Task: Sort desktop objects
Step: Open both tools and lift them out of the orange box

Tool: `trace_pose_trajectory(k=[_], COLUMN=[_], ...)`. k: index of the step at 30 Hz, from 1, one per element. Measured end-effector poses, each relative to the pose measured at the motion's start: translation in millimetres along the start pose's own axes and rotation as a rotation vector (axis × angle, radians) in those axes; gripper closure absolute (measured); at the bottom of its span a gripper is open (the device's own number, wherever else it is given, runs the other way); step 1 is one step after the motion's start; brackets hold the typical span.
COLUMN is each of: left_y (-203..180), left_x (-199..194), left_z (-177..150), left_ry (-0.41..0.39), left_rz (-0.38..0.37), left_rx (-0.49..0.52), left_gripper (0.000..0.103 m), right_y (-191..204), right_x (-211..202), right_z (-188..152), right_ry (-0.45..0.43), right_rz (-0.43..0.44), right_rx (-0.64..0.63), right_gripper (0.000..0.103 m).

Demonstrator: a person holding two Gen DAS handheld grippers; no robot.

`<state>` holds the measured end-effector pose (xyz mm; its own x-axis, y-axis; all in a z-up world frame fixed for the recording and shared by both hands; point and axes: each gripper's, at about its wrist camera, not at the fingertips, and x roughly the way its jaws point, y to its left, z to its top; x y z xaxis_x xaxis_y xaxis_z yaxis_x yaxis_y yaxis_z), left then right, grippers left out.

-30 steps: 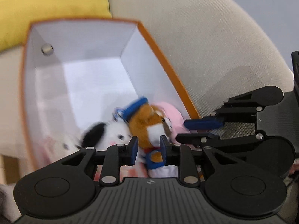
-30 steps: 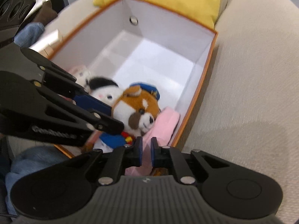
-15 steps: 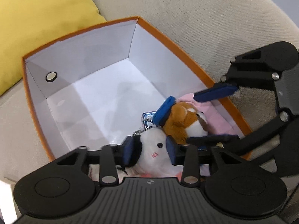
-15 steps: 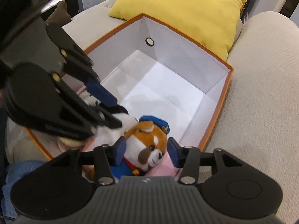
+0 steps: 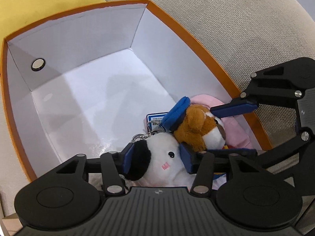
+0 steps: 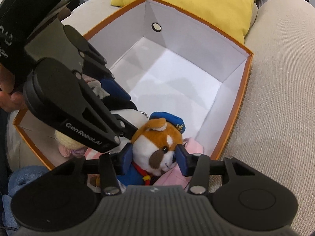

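Observation:
An orange box with white inside (image 5: 206, 53) (image 6: 242, 98) sits on a beige sofa. In its near end lie a white plush with a black ear (image 5: 163, 157), a brown-and-white dog plush in a blue cap (image 5: 198, 129) (image 6: 159, 143), and a pink soft item (image 5: 236, 133) (image 6: 193, 147). My left gripper (image 5: 156, 158) is open with its jaws on either side of the white plush's head. My right gripper (image 6: 154, 160) is open with its jaws on either side of the dog plush's head. A cream and pink knitted toy (image 6: 67, 141) lies under the left gripper.
A yellow cushion (image 6: 187, 2) (image 5: 39, 4) lies behind the box. The sofa's beige arm (image 6: 281, 78) runs along the box's right side. Blue denim (image 6: 23, 177) shows at the lower left. The far half of the box floor (image 5: 98, 102) is bare.
Both grippers have opened wide. The right was shut one second ago and now spans the dog plush; the left now spans the white plush. Both have drawn back and risen a little.

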<state>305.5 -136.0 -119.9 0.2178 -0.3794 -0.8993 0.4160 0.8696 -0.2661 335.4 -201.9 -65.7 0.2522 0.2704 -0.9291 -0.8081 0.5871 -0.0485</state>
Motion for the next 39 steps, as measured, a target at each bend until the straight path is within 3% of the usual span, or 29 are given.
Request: trace_pose_trajectory(k=[2, 5, 6, 7, 10, 22, 29, 34, 36, 39], left_y=[-2.7, -3.9, -3.1, -3.4, -3.8, -4.9, -10.2, -14.7, -16.5, -19.2], left_x=[-5.3, -18.0, -22.2, -24.1, -24.7, -30.2, -36.8, -65.6, -82.3, -108.7], left_z=[-2.0, -4.4, -6.5, -8.3, -13.4, -8.5, -10.1, -19.5, -24.6, -34.1], left_ry=[0.014, 0.025, 0.025, 0.030, 0.024, -0.005, -0.033, -0.096, -0.131, -0.173], left_rz=[0.022, 0.052, 0.070, 0.109, 0.130, 0.080, 0.115, 0.111, 0.119, 0.133], left_rx=[-0.009, -0.033, -0.039, -0.028, 0.004, -0.030, -0.039, -0.047, -0.042, -0.040], left_gripper=[0.054, 0.073, 0.088, 0.096, 0.096, 0.096, 0.095, 0.095, 0.095, 0.094], right_y=[-1.7, -4.0, -4.4, -4.6, -2.6, 3.3, 3.7, 0.3, -1.5, -2.1], right_x=[0.1, 1.7, 2.4, 2.9, 5.3, 30.3, 29.7, 10.9, 0.5, -17.9], right_z=[0.9, 0.7, 0.9, 0.4, 0.2, -1.2, 0.1, 2.3, 2.9, 4.0], right_ry=[0.002, 0.007, 0.008, 0.009, 0.007, 0.058, 0.055, 0.009, -0.009, -0.044], right_rz=[0.004, 0.005, 0.004, 0.003, -0.001, -0.049, -0.038, -0.008, -0.008, 0.004], right_rx=[0.009, 0.024, 0.024, 0.023, 0.014, -0.024, -0.032, -0.014, 0.016, 0.054], right_gripper=[0.057, 0.057, 0.058, 0.058, 0.058, 0.059, 0.057, 0.053, 0.046, 0.045])
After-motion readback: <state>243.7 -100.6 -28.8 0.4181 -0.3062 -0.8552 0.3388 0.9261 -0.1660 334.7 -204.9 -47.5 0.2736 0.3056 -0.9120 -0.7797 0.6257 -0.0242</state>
